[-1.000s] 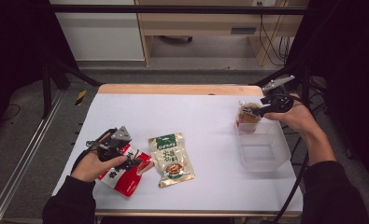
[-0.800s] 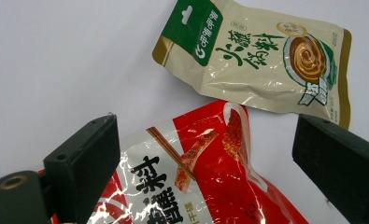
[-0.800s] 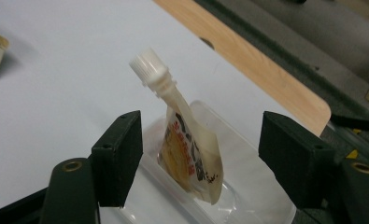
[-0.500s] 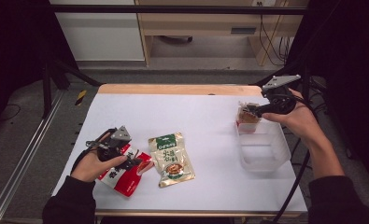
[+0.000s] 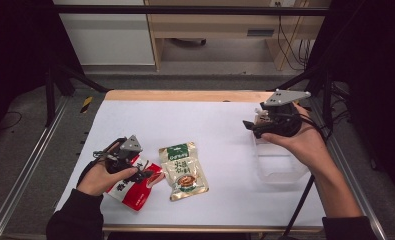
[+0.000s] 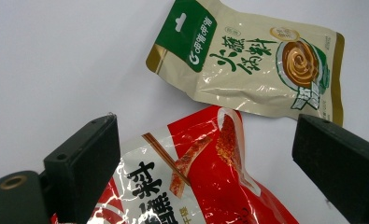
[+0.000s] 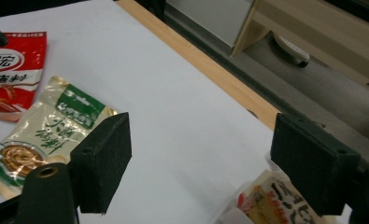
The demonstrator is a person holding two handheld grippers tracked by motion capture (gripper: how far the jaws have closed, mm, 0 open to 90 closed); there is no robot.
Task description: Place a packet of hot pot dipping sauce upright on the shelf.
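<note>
Right claw (image 5: pixel 248 126) lifted off the bin (image 5: pixel 280 165), jaws just opening, empty; left claw (image 5: pixel 146 174) open over red packet (image 5: pixel 135 187).

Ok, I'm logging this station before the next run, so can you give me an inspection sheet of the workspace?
Surface: white table, wooden far edge, nothing spilled.
Job's things: red sauce packet lies flat near the left; beige-and-green sauce packet lies flat beside it; clear plastic bin at the right, a packet already in its far end.
Clutter: nothing seen.
Grippers: left hand-held gripper open, jaws straddling the red packet's top, not pressing. Right hand-held gripper has just been opening, nothing between its jaws, above the bin's far-left corner.
Cables: one trails from the right hand-held gripper along the forearm; more hang by the shelf behind.
Surroundings: dark frame rails, wooden shelf unit beyond the table.
</note>
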